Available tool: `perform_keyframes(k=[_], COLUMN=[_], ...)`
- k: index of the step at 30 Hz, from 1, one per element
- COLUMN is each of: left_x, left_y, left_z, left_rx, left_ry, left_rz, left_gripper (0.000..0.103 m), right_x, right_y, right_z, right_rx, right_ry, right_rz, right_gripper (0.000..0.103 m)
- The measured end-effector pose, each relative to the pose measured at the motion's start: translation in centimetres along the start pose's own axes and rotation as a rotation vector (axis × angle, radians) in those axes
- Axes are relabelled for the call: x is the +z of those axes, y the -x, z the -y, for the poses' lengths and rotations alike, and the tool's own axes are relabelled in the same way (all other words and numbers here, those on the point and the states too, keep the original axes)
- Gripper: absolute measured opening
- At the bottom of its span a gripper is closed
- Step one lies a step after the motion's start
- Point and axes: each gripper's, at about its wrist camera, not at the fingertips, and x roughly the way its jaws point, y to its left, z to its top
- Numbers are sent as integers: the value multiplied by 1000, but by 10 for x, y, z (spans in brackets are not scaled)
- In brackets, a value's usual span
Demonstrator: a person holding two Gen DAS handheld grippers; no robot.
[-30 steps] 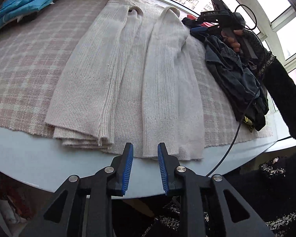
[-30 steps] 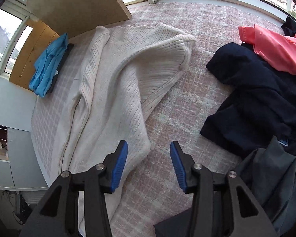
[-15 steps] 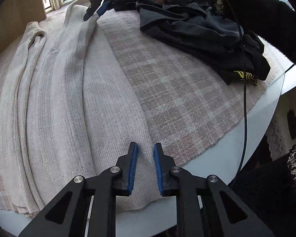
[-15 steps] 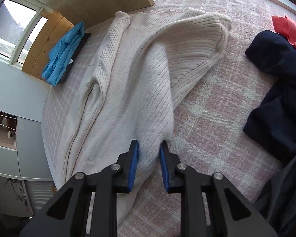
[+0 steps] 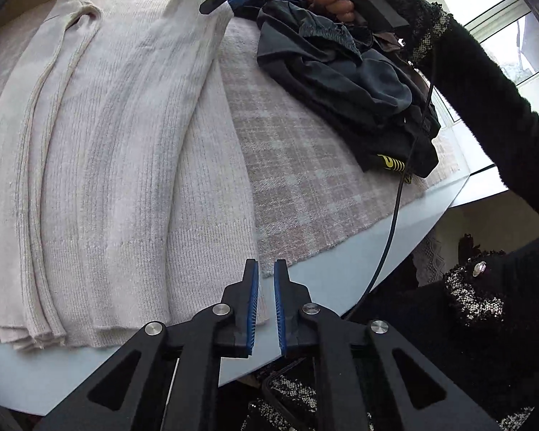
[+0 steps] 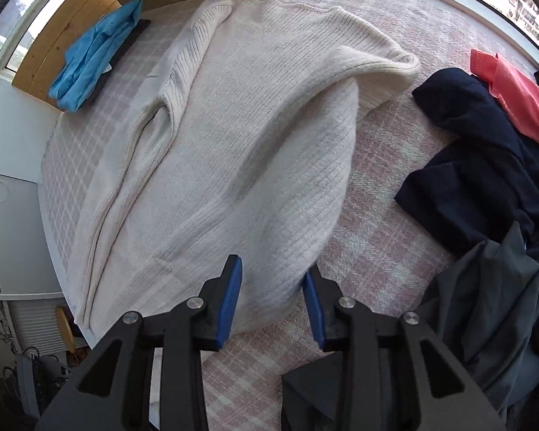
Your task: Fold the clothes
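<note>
A cream knit sweater (image 5: 125,143) lies lengthwise on the plaid cloth (image 5: 305,179), sides folded in. My left gripper (image 5: 266,305) hovers at the hem's right corner by the table edge. Its jaws are opening with a narrow gap, and no cloth is pinched between them. At the far end, my right gripper (image 5: 226,0) is at the sweater's shoulder fold. In the right wrist view the sweater (image 6: 251,143) bulges up between the blue pads of the right gripper (image 6: 271,301). The fabric touches both pads while those jaws are opening.
A heap of dark clothes (image 5: 341,72) lies right of the sweater, with a coral garment (image 6: 514,100) behind it. A blue garment (image 6: 93,54) sits at the far left corner. A black cable (image 5: 395,215) hangs over the table edge (image 5: 341,269). A person's dark sleeve (image 5: 485,89) reaches across.
My left gripper slid right along the hem to its corner and its gap narrowed. The right gripper closed on the sweater's edge, and the fabric now bulges up between its wider jaws.
</note>
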Motion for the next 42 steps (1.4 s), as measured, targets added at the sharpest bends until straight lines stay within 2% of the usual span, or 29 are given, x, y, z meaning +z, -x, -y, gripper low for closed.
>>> perform_keyframes(k=[2,4,7,8,10,11,15,18,22,24,26,31,35,39,42], left_x=[1,1,7,8,11,11,11,8,1,-3,-1,8,14,15,13], left_y=[18,35,20,10,-10,-14,-15,-5,33,51,59,55,58,64,69], left_z=[-13,-26,-53,-55,-60,-60,-58,-57,-61,-61,-59,-27,-12,5,2], left_rx=[119,237,343,353,373,351,324,261,193,171,121,74,39,21,41], left_ry=[22,45,81,74,60,60,47,72,143,166,177,90,46,-13,-16], left_rz=[56,112,55,26,-31,-35,-24,-7,76,117,138,121,113,119,127], left_gripper=[39,39,37,37,30,16,5,4,4,4,4,4,4,4,4], right_x=[-1,7,27,35,49,52,71,81,89,86,84,92,98,100,108], right_y=[13,29,33,33,28,27,22,22,38,42,34,-1,-12,6,7], right_z=[0,11,29,34,45,52,61,60,56,60,63,61,59,63,56], right_rx=[-11,-10,-42,-52,-62,-48,2,32,58,58,55,-13,-15,132,80], right_ry=[20,-6,-62,-81,-132,-156,-207,-223,-210,-226,-249,-294,-282,-365,-332], right_rz=[28,85,121,126,120,120,148,157,202,189,138,28,3,27,35], right_gripper=[36,45,47,47,47,47,47,47,47,47,47,47,45,45,45])
